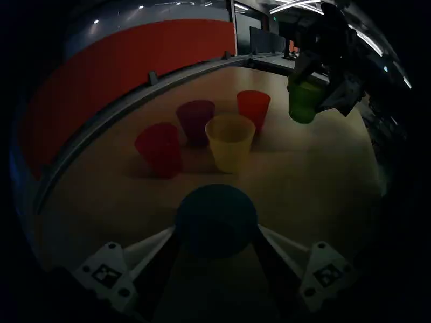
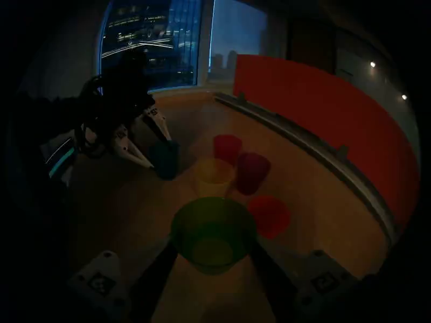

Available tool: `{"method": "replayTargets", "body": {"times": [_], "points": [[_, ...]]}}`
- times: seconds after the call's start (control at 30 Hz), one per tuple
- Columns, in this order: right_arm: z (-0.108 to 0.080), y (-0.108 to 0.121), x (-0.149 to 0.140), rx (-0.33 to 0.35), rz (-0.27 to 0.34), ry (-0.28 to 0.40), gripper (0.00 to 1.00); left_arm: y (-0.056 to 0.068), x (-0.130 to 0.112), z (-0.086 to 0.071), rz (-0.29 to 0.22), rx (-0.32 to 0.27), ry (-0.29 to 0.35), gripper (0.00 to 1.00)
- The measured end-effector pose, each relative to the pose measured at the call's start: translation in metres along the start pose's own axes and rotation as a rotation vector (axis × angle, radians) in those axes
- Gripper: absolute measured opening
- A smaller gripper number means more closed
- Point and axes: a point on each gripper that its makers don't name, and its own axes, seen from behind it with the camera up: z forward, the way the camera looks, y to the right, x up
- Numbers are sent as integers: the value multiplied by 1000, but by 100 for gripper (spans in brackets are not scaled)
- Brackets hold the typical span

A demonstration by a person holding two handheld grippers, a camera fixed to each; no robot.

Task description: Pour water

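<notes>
In the left gripper view, my left gripper (image 1: 216, 232) is shut on a dark blue cup (image 1: 215, 218) held low over the wooden table (image 1: 312, 177). Beyond it stand a yellow cup (image 1: 230, 141), a red cup (image 1: 159, 148), a maroon cup (image 1: 195, 120) and an orange-red cup (image 1: 253, 107). The right gripper (image 1: 318, 91) holds a green cup (image 1: 303, 100) in the air at the far right. In the right gripper view, my right gripper (image 2: 213, 245) is shut on the green cup (image 2: 213, 232), above the yellow cup (image 2: 214, 175). The left gripper (image 2: 153, 156) with the blue cup (image 2: 165, 158) shows farther off.
A red wall panel (image 1: 108, 81) and a grey rail (image 1: 118, 107) run along the table's far side. Dark windows (image 2: 156, 43) with city lights lie behind the person holding the left gripper. The room is dim. Bare tabletop lies right of the cups.
</notes>
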Motion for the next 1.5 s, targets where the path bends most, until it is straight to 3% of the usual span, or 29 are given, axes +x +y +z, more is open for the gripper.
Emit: {"method": "replayTargets", "body": {"times": [0.7, 1.07, 1.5], "points": [[19, -5, -26, 11, 47, -16, 100, 5, -34, -13, -28, 22, -58, 87], [32, -9, -39, 12, 63, -35, 100, 9, -37, -26, -27, 36, -50, 87], [36, -10, -51, 7, 74, -53, 100, 11, -35, -29, -17, 36, -48, 87]]}}
